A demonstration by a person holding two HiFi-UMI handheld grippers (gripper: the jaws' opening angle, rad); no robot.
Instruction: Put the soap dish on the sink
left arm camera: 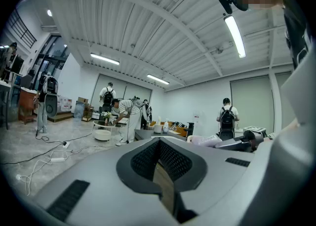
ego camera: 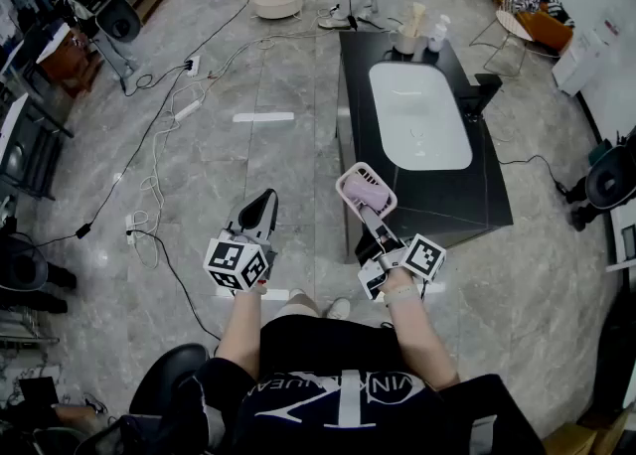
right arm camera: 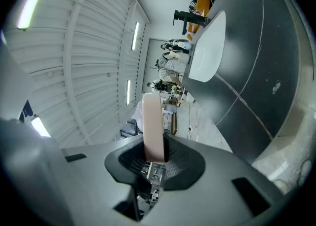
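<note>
The right gripper point(ego camera: 370, 213) is clamped on the rim of the pink dish point(ego camera: 365, 190) and holds it out level, with something purple lying in it. It hangs by the near left edge of the dark counter point(ego camera: 477, 195), apart from the white sink point(ego camera: 419, 115). The left gripper point(ego camera: 260, 210) is out over the floor, its jaws closed on nothing.

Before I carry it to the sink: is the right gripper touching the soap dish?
Touching. The right gripper view shows the right gripper closed on the rim of the soap dish, which stands edge-on between its jaws with no gap.
</note>
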